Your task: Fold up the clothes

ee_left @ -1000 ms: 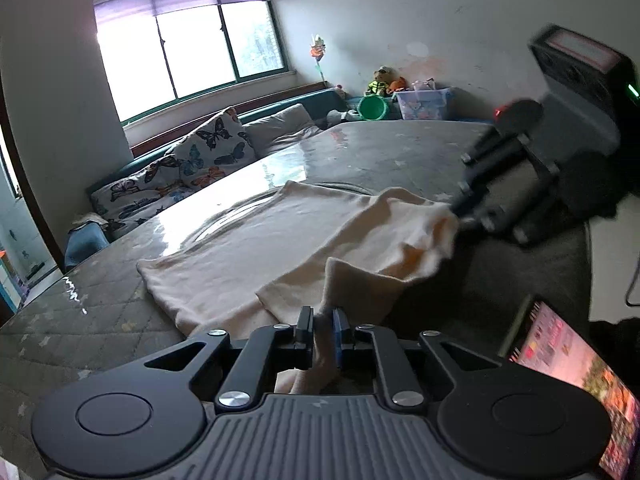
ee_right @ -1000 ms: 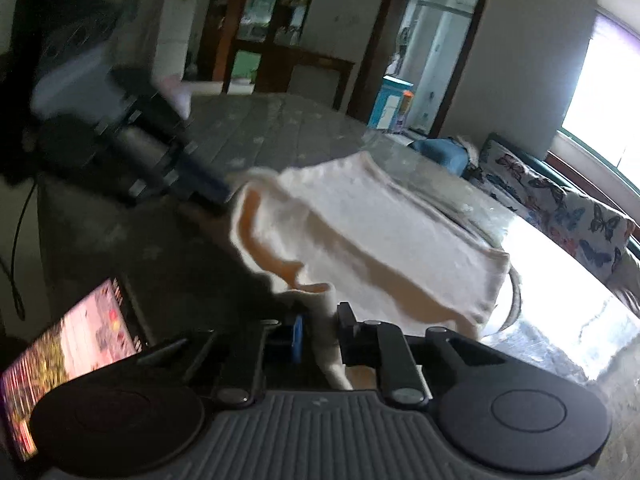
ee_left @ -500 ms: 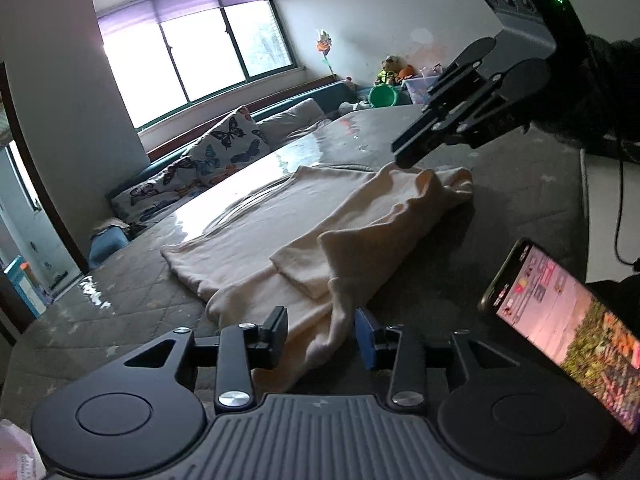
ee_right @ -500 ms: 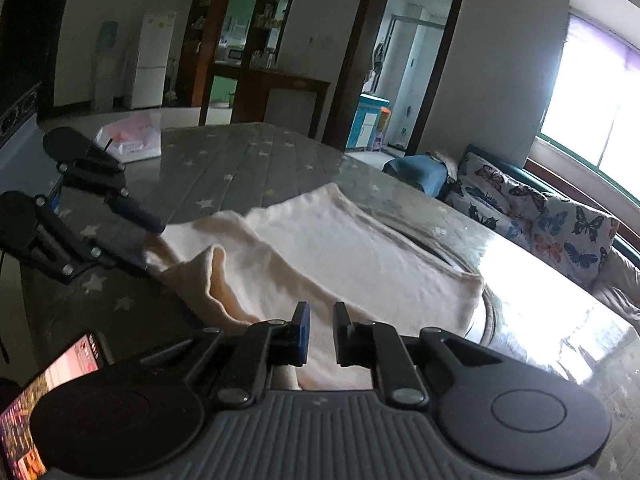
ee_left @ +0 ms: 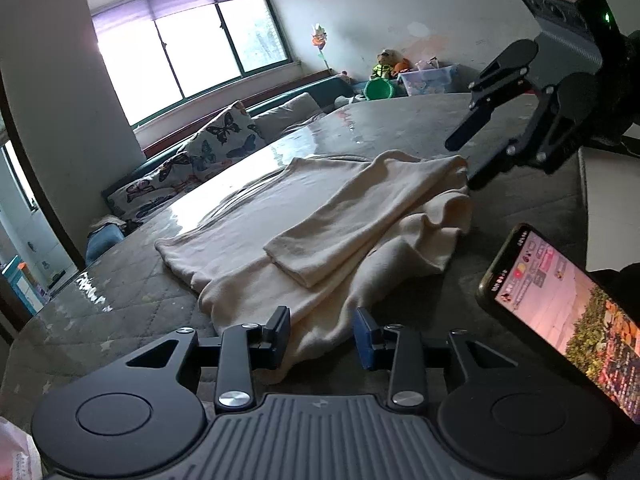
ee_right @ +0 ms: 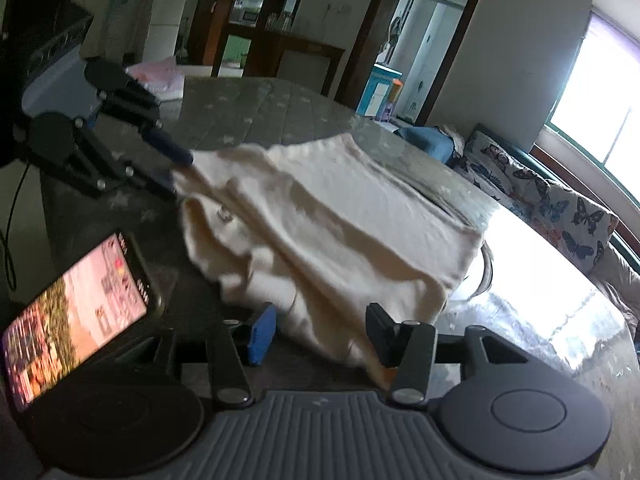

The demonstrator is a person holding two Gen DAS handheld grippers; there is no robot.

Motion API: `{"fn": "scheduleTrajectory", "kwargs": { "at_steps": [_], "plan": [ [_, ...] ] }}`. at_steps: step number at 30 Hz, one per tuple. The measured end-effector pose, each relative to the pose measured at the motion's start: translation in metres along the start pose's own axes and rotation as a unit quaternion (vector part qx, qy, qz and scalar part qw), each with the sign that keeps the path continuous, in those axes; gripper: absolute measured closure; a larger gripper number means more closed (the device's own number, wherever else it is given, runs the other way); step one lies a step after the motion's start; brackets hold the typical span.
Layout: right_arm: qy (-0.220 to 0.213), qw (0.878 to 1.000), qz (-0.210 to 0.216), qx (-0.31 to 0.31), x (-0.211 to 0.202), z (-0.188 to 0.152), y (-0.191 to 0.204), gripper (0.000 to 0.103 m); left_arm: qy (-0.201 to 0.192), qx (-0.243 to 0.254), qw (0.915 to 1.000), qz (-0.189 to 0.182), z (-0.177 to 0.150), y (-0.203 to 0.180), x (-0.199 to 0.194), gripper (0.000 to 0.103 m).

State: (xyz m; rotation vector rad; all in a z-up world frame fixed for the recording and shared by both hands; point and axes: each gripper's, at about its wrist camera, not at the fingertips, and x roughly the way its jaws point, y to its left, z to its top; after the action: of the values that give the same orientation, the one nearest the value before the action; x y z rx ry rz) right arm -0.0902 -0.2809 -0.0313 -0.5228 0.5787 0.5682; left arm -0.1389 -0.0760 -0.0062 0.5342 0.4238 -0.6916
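Note:
A cream garment [ee_left: 340,220] lies on the grey quilted table [ee_left: 120,300], with one part folded over its middle and its near edge bunched in loose folds. My left gripper [ee_left: 322,330] is open, its fingers straddling the garment's near hem without pinching it. In the same view my right gripper [ee_left: 463,164] hangs open at the garment's far right corner. From the right wrist, the garment [ee_right: 340,220] runs between the open fingers of my right gripper [ee_right: 322,332]. There my left gripper [ee_right: 178,174] stands open at the cloth's far left corner.
A lit phone [ee_left: 568,292] stands propped at the table's edge beside the garment, also the phone [ee_right: 80,312] from the right wrist. A pink bag [ee_right: 160,76] lies at the table's far end. A sofa with butterfly cushions [ee_left: 208,148] runs along the window side.
One second ago both grippers were shut on the garment's edge and held it up. Both have let go and opened, and the garment has settled on the table.

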Motion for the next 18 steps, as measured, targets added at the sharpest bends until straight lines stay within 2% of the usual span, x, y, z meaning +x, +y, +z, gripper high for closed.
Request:
{"fn": "scheduleTrajectory", "kwargs": {
  "at_steps": [8,18],
  "plan": [
    [0.009,1.000,0.019,-0.014,0.007,-0.005,0.012,0.048,-0.008,0.043,0.9987,-0.027,0.004,-0.014,0.002,0.064],
    [0.006,0.999,0.023,-0.026,0.014,-0.004,0.017,0.044,-0.021,0.056,0.9970,-0.049,0.011,-0.024,0.021,0.066]
  ]
}}
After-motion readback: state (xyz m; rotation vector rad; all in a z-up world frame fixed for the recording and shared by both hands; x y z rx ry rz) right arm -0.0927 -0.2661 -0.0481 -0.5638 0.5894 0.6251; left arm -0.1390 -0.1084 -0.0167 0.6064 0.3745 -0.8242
